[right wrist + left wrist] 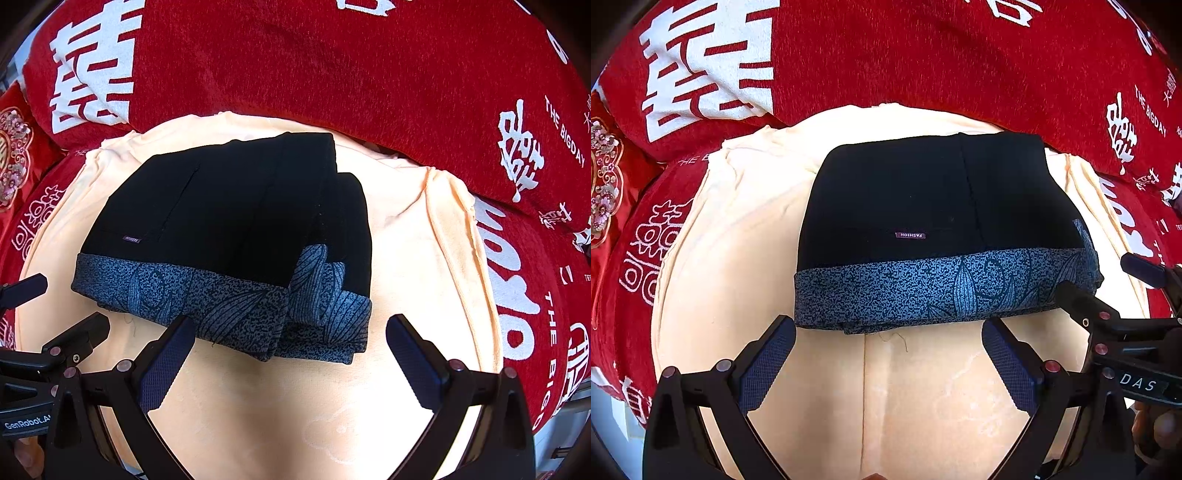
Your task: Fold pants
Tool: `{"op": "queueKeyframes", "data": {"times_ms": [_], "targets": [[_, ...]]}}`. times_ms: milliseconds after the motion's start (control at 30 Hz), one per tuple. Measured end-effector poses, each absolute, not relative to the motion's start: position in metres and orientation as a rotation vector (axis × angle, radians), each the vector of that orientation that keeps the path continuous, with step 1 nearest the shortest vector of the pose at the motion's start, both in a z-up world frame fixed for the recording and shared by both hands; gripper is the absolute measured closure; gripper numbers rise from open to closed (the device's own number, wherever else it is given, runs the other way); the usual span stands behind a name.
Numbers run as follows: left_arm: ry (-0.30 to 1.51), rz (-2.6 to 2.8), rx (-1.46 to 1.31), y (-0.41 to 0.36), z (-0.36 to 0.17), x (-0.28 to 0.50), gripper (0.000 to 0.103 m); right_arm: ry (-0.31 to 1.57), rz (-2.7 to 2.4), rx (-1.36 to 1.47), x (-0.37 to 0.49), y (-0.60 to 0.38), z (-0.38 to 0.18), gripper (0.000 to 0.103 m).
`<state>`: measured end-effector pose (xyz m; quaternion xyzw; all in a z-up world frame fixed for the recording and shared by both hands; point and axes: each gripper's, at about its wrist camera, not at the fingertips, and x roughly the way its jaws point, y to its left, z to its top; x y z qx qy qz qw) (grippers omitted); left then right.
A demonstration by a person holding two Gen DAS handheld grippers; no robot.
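pants [923, 206] folded into a compact black bundle, lying flat on a cream blanket [923, 387]; blue-grey patterned band [923, 291] runs along the near edge of the bundle, leaf print toward its right end; small "fashion" label [910, 235] on the black part, reading upside down in the left wrist view; in the right wrist view the pants [229, 221] show stacked layers, the right end stepped, patterned cuffs overlapping at the near right corner; blanket [406, 258] sits on a red cover [923, 55] with big white characters and "the big day" text; red cover [332, 66] wraps the far side and both sides of the blanket; left gripper [888, 334] jaws spread wide, holding nothing, tips just short of the near edge of the band; right gripper [290, 332] jaws also wide apart, nothing between the pads, left tip over the band's near edge, contact cannot be told; right gripper [1108, 291] seen at the right edge of the left view, one finger tip at the band's right corner; left gripper [62, 314] at the left edge of the right view, beside the bundle's left end
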<state>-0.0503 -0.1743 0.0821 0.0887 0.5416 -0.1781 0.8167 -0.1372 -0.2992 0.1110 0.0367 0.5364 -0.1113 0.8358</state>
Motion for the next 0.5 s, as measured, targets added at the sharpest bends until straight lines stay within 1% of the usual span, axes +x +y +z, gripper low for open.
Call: {"op": "queueKeyframes", "data": {"times_ms": [500], "targets": [[1.163, -0.381, 0.186, -0.1759, 0.0792, -0.0493, 0.002, 1.138, -0.234, 0.08, -0.1379, -0.3016, 0.1092, 0.0]]}}
